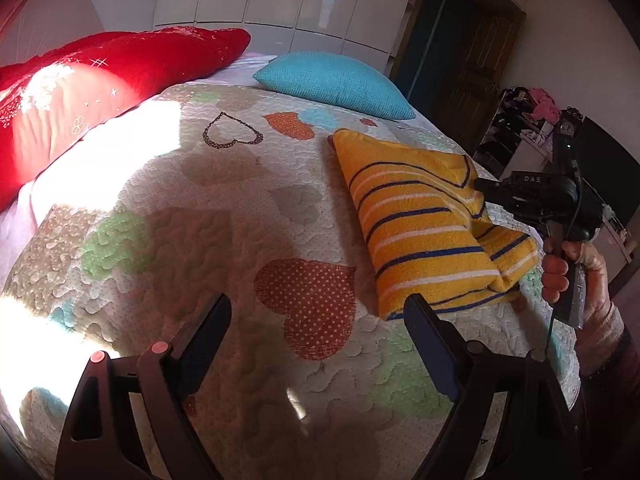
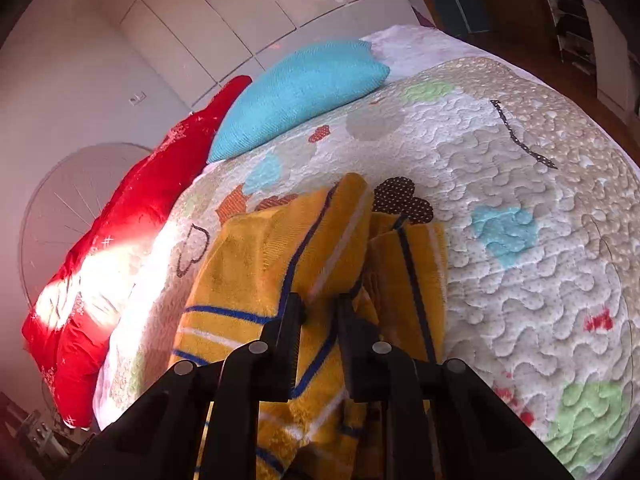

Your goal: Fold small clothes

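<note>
Black fingers of the left tool [image 1: 318, 312] frame the bottom of the left wrist view, spread wide with nothing between them, hanging over the quilted bedspread [image 1: 224, 208]. Right of them lies one yellow striped garment [image 1: 424, 224], partly folded, its far right edge pinched by the right tool [image 1: 480, 186], which a hand [image 1: 568, 272] carries. One turquoise pillow [image 1: 332, 82] and one red quilt [image 1: 100, 76] sit at the far side of the bed. From the right wrist view, the right tool [image 2: 320, 310] has its fingers drawn narrow on a ridge of the yellow striped garment [image 2: 280, 248], which bunches up off the bedspread [image 2: 520, 220]. Only a thin pinch is held, so the cloth may slip free or the fold land crooked.
</note>
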Demonstrator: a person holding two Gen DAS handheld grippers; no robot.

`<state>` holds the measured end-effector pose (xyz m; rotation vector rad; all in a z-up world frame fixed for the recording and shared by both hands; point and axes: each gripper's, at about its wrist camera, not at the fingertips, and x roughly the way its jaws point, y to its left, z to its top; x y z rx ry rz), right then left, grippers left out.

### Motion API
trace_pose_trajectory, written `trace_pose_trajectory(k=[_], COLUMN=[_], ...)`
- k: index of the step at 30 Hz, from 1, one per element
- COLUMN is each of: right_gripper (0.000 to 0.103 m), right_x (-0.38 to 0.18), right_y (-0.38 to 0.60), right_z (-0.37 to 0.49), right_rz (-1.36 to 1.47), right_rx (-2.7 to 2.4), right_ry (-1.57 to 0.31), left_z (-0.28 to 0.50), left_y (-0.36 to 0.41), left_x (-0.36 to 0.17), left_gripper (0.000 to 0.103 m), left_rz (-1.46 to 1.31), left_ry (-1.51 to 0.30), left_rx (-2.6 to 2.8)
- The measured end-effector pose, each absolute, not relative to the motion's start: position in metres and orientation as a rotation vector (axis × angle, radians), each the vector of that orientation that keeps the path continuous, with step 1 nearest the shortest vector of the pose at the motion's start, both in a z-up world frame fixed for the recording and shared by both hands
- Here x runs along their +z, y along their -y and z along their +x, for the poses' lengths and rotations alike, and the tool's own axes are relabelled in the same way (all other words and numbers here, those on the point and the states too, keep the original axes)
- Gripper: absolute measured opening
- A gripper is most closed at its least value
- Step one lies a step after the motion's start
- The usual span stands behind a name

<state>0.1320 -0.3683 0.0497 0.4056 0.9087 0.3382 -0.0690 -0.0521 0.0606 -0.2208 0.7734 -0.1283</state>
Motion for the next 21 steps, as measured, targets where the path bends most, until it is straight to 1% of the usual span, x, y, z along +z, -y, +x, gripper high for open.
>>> trace_pose_trajectory(k=[2,3,4,5,7,9,12,14,16,18,20,21], right_gripper=[0.020,0.024,0.037,0.044,0.044,0.044,0.044,0.043,0.043,0.042,0.037,0.030], right_x=[0.033,0.026,0.023,0.020,0.027,0.048,0.081,0.093,0.087,0.066,0.039,0.025], right_y=[0.361,0.361,0.362,0.366,0.373,0.380,0.373,0.362,0.350,0.342,0.348,0.355], right_z=[0.157,0.168,0.175,0.177,0.170,0.145,0.103,0.076,0.059,0.047,0.038,0.035], right_rz=[0.332,0.304,0.280,0.265,0.281,0.329,0.369,0.361,0.358,0.346,0.283,0.252], right_rx=[0.247,0.208,0.175,0.145,0.137,0.167,0.323,0.432,0.534,0.556,0.465,0.406], right_ry=[-0.968,-0.987,-0.994,-0.993,-0.988,-0.929,-0.848,-0.818,-0.833,-0.894,-0.946,-0.974], left_z=[-0.069,-0.070,-0.071,-0.072,-0.075,-0.076,-0.071,-0.066,-0.064,-0.066,-0.070,-0.073], left_y=[0.063,0.067,0.071,0.073,0.076,0.076,0.072,0.068,0.066,0.067,0.069,0.069], left_x=[0.067,0.069,0.071,0.073,0.072,0.068,0.056,0.047,0.043,0.044,0.047,0.049], left_gripper=[0.087,0.087,0.087,0.087,0.087,0.087,0.087,0.087,0.087,0.087,0.087,0.087], left_rz=[-0.200,-0.186,-0.172,-0.159,-0.135,-0.117,-0.124,-0.158,-0.202,-0.223,-0.212,-0.202], left_ry=[-0.763,-0.757,-0.751,-0.748,-0.750,-0.762,-0.803,-0.841,-0.864,-0.861,-0.853,-0.848], left_rx=[-0.140,-0.141,-0.141,-0.140,-0.135,-0.127,-0.108,-0.087,-0.071,-0.068,-0.061,-0.059])
